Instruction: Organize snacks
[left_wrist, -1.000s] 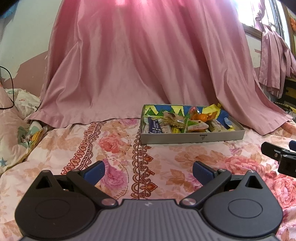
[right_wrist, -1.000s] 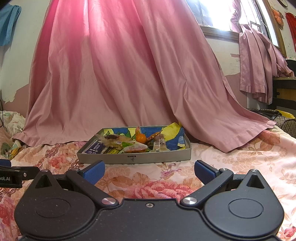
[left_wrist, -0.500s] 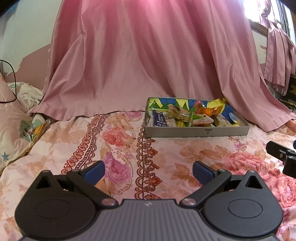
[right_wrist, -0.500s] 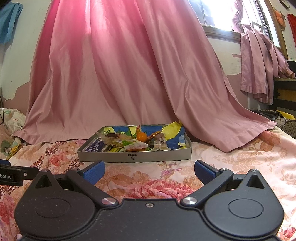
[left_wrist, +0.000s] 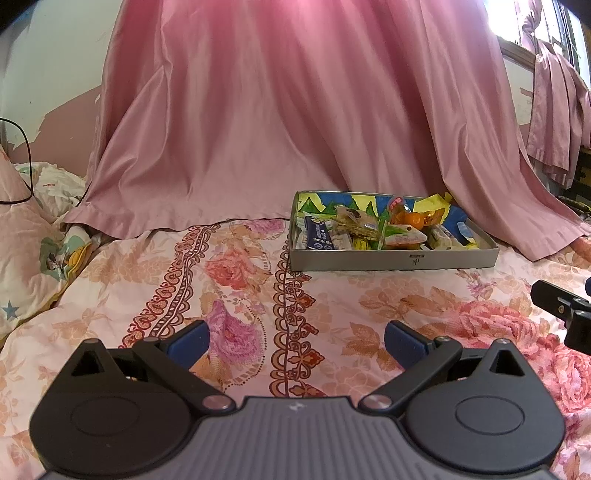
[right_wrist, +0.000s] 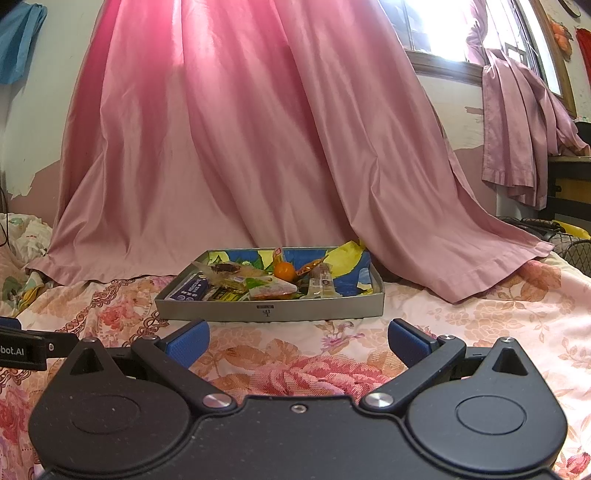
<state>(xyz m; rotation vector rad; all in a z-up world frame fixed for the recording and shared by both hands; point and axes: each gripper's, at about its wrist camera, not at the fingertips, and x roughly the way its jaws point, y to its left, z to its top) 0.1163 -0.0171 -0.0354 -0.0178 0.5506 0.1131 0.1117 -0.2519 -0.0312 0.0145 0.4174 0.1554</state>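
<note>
Right-wrist view: snacks (right_wrist: 255, 284) are seen heaped inside the grey tray (right_wrist: 269, 314) on the bedspread (right_wrist: 480, 325); the right gripper (right_wrist: 298, 341) and left gripper (left_wrist: 295, 338) are held short of it, jaws spread and empty. Sorted or awaiting sorting cannot be settled.

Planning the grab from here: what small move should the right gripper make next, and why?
Probably ease the right gripper forward toward the grey tray. Its jaws are open and empty, the tray sits straight ahead on the floral bedsheet, and the snack packets lie beyond the fingertips.
</note>
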